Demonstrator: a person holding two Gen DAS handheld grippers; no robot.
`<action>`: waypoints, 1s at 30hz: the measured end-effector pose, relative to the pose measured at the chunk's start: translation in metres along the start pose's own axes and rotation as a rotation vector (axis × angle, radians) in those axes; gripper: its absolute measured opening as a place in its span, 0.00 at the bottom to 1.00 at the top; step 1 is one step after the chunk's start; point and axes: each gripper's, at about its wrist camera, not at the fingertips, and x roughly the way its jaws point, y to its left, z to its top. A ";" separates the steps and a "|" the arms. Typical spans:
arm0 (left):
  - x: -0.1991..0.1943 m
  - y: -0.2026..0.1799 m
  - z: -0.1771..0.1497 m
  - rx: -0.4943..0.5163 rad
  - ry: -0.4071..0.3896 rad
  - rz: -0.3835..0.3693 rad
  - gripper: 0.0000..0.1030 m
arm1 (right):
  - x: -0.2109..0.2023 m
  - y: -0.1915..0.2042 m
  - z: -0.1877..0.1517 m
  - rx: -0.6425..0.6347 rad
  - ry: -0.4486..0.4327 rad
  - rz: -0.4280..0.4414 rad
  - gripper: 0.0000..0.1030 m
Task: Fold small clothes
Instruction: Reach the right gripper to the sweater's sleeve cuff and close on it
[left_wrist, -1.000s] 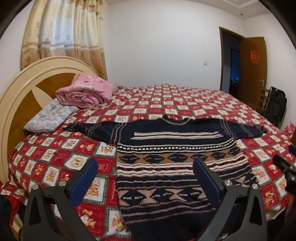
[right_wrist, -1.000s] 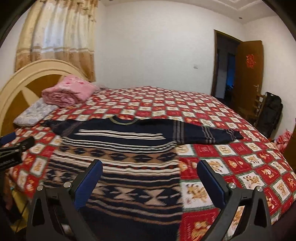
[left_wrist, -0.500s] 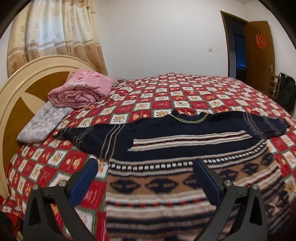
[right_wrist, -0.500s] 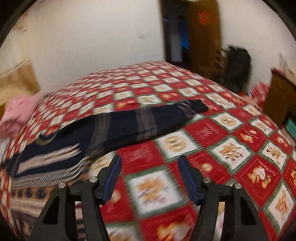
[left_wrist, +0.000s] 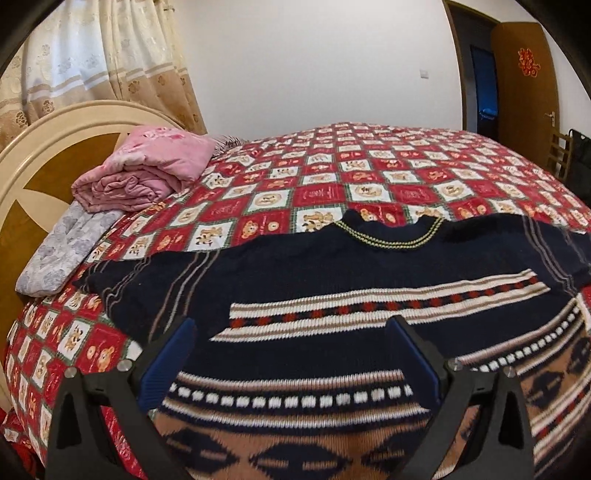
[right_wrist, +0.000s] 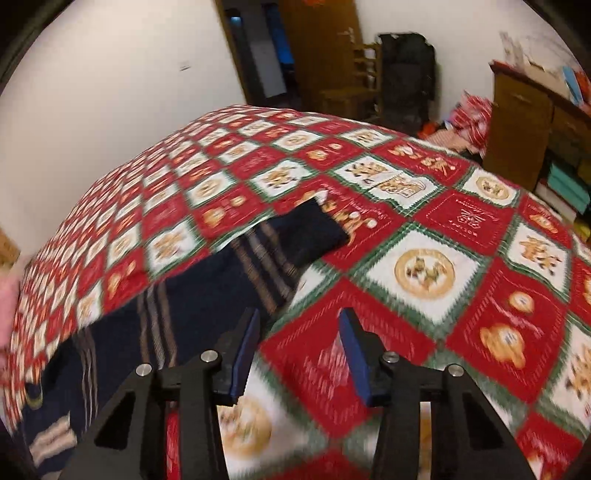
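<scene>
- The right gripper (right_wrist: 297, 354) sits at the bottom centre of its view, its jaws closing from wide to half-narrow with nothing between them, only red checked bedspread (right_wrist: 424, 273) below.
- A second ago it faced the sweater's body; now it has swung toward the navy sleeve (right_wrist: 258, 258), which runs from lower left to its cuff at mid-frame.
- The left gripper (left_wrist: 291, 362) stays wide and empty, now closer over the patterned sweater (left_wrist: 332, 280) lying flat across the frame's middle.
- Judgement: both are moving in for the first sleeve fold; no grasp yet.
</scene>
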 end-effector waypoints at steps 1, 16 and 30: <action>0.004 -0.001 0.001 0.002 0.004 0.002 1.00 | 0.009 -0.003 0.006 0.016 0.013 0.009 0.45; 0.034 -0.024 0.005 0.026 0.065 -0.030 1.00 | 0.079 -0.011 0.034 0.078 0.037 -0.026 0.15; 0.029 -0.019 0.001 0.000 0.082 -0.112 1.00 | -0.032 0.088 0.007 -0.238 -0.124 0.137 0.07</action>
